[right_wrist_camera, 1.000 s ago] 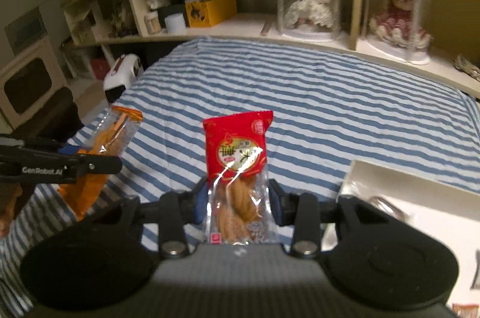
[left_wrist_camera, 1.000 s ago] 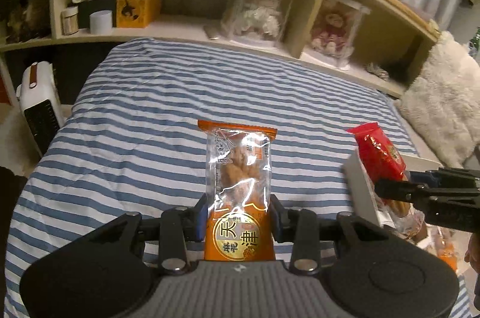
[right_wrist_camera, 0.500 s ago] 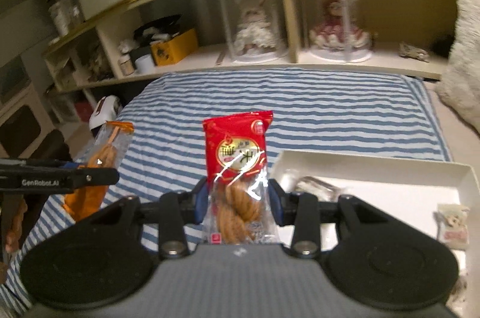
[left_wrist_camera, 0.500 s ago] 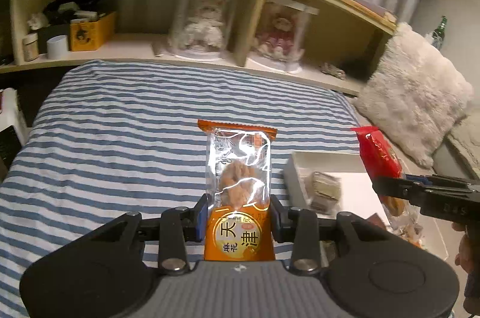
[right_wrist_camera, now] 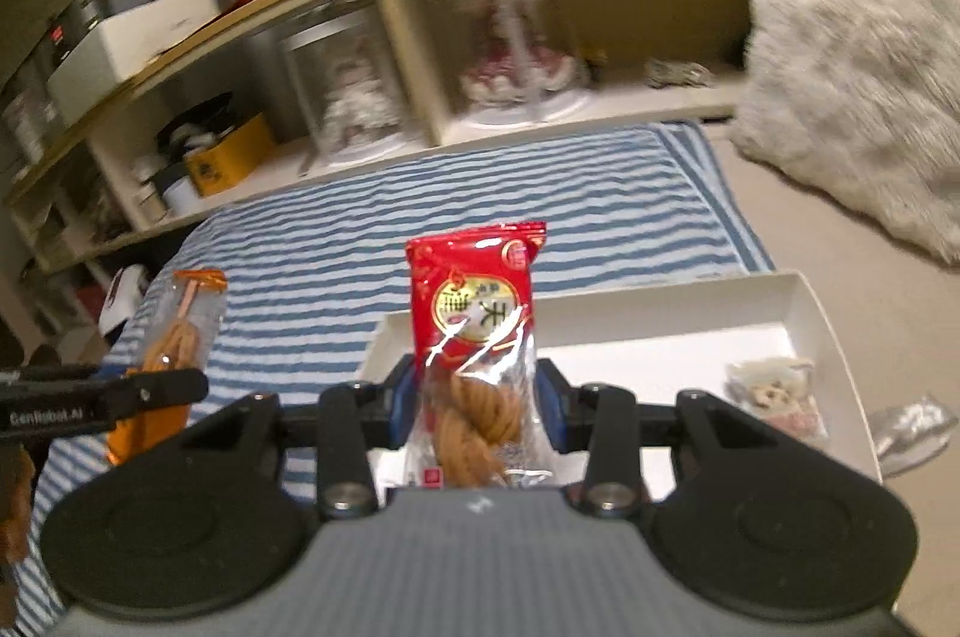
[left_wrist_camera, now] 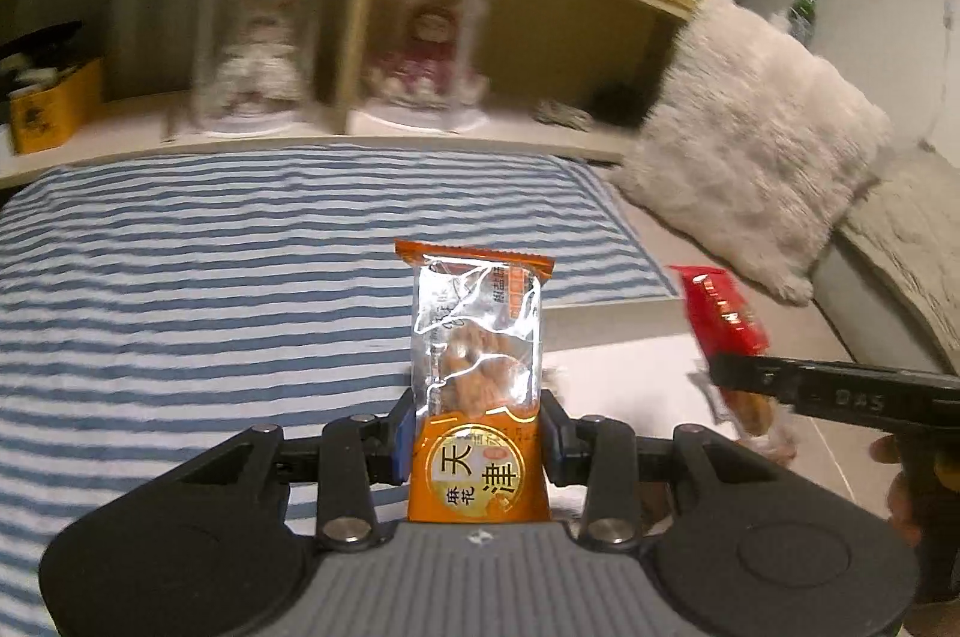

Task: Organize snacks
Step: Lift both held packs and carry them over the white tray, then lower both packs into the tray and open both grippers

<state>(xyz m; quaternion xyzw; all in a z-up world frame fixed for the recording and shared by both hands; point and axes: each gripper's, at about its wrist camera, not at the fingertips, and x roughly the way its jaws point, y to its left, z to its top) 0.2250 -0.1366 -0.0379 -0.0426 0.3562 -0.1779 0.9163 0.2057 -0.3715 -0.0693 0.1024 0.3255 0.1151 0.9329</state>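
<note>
My left gripper (left_wrist_camera: 478, 433) is shut on an orange snack packet (left_wrist_camera: 478, 379) and holds it upright above the striped bed, just left of the white tray (left_wrist_camera: 624, 373). My right gripper (right_wrist_camera: 477, 406) is shut on a red snack packet (right_wrist_camera: 474, 337) with a twisted pastry inside, held upright over the near left part of the white tray (right_wrist_camera: 660, 337). Each gripper shows in the other's view: the right one with its red packet (left_wrist_camera: 723, 313) and the left one with its orange packet (right_wrist_camera: 174, 343). A small wrapped snack (right_wrist_camera: 774, 400) lies in the tray.
The blue and white striped bedspread (left_wrist_camera: 210, 289) fills the left side. A wooden shelf (left_wrist_camera: 360, 132) with doll cases runs along the back. A fluffy white cushion (left_wrist_camera: 756, 156) lies at the right. A silver wrapper (right_wrist_camera: 912, 427) lies outside the tray's right edge.
Both grippers have swung right with their packets. The tray and cushion have come further into view, and the right gripper is now over the tray's left part.
</note>
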